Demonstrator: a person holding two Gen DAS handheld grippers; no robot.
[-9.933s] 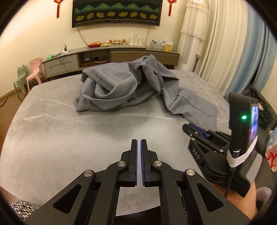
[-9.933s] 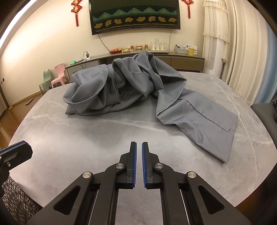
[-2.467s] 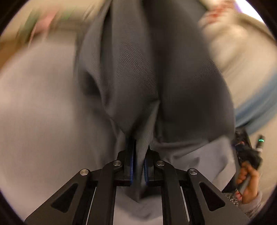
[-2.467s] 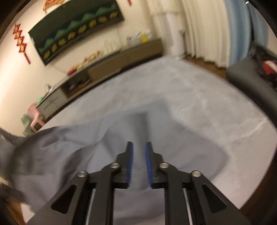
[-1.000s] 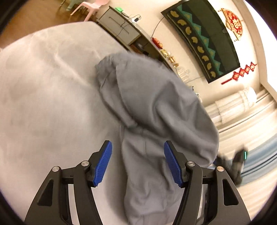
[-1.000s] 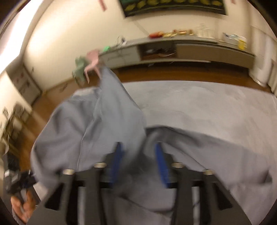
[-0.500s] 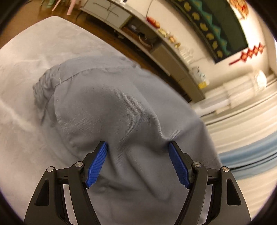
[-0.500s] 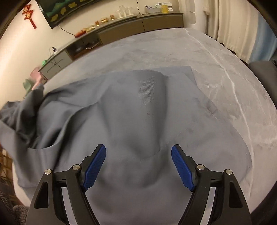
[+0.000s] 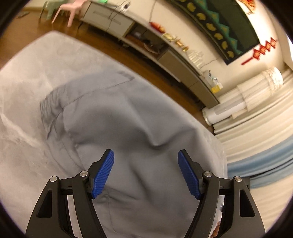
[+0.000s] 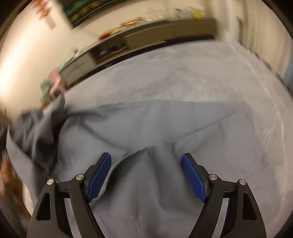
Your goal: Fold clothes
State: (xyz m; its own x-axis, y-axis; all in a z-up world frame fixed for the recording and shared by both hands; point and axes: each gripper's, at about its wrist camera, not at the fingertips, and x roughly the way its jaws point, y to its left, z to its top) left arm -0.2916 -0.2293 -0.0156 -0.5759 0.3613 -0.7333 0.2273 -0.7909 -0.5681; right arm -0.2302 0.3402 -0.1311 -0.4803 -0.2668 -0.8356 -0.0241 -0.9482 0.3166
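A grey garment (image 9: 128, 128) lies spread over the round grey marble table (image 9: 22, 102), with a gathered waistband at its left end. My left gripper (image 9: 146, 172) is open and empty just above the cloth. In the right wrist view the same garment (image 10: 164, 128) stretches across the table (image 10: 201, 73), bunched at the left. My right gripper (image 10: 146, 175) is open and empty above a raised crease. That view is blurred by motion.
A long low sideboard (image 9: 146, 42) with small items runs along the far wall, with a pink child's chair (image 9: 69, 9) at its left. Curtains (image 9: 256, 128) hang at the right. Wooden floor lies between table and sideboard.
Both grippers have let go of the garment and stand wide open. The cloth has settled flatter on the table. The right gripper is swinging, so its view has blurred.
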